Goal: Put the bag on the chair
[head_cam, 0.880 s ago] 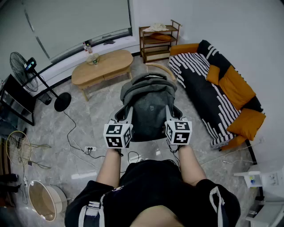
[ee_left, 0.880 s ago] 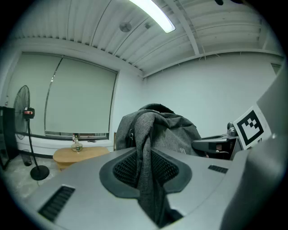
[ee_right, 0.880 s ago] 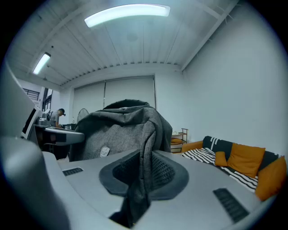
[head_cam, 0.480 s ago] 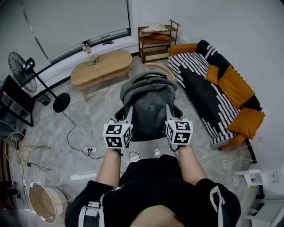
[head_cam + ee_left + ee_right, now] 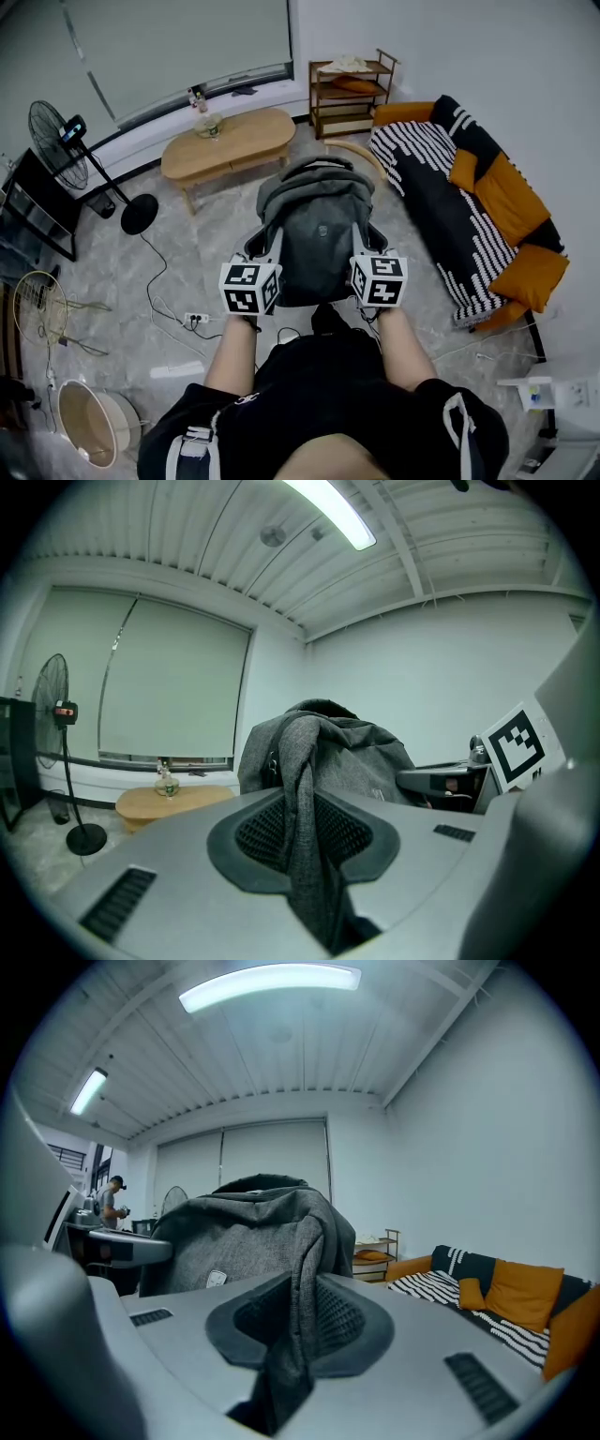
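My left gripper (image 5: 266, 246) has its jaws nearly closed, pinching a grey strap of the bag (image 5: 317, 220), and my right gripper (image 5: 367, 246) pinches the other strap likewise. The bag hangs between them above the floor (image 5: 197, 253), before the chair (image 5: 360, 154).

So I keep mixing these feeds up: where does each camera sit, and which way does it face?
Head view: on the person's head, facing steeply down at the bag; forearms, torso, left gripper and right gripper show.
Left gripper view: on that gripper, looking along its jaws, shut on a bag strap, toward the window blind.
Right gripper view: on that gripper, along its jaws, shut on a bag strap, sofa at right.
Both gripper views share the bag.
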A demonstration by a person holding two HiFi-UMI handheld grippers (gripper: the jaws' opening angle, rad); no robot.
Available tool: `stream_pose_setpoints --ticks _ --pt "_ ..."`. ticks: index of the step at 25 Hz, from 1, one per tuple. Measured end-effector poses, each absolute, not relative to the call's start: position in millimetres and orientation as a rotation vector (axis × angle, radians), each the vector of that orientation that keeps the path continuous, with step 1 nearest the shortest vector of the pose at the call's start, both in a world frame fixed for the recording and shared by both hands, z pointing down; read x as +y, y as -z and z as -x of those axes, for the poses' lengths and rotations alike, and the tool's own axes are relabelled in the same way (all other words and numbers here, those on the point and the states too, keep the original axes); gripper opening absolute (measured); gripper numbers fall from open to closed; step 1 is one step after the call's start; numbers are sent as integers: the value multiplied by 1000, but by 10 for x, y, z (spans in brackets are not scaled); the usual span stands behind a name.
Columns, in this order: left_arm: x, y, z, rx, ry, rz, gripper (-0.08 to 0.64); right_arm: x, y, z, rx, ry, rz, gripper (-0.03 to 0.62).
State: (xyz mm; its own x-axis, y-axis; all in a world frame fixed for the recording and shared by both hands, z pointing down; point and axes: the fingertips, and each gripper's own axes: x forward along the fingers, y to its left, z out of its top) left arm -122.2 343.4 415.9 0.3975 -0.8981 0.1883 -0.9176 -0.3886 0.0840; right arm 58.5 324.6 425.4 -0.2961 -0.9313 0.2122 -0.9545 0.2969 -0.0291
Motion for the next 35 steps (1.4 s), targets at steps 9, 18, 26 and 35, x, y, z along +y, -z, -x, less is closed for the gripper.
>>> stream_pose_setpoints --ticks 9,18,26,35 --pt "2609 -4218 1396 -1667 -195 -2454 86 2343 -4327 -399 -2437 -231 -1731 78" --pt "1178 -4157 1324 -1649 -215 -2433 86 885 -4262 -469 -2418 -258 -1711 78" --pt "-255 -4293 922 -1585 -299 -2425 87 -458 -4418 -883 -2364 -339 -1749 78" --pt "-1556 -4575 494 -1526 -397 -2410 87 -1668 -4729 -1318 -2306 -424 -1763 78"
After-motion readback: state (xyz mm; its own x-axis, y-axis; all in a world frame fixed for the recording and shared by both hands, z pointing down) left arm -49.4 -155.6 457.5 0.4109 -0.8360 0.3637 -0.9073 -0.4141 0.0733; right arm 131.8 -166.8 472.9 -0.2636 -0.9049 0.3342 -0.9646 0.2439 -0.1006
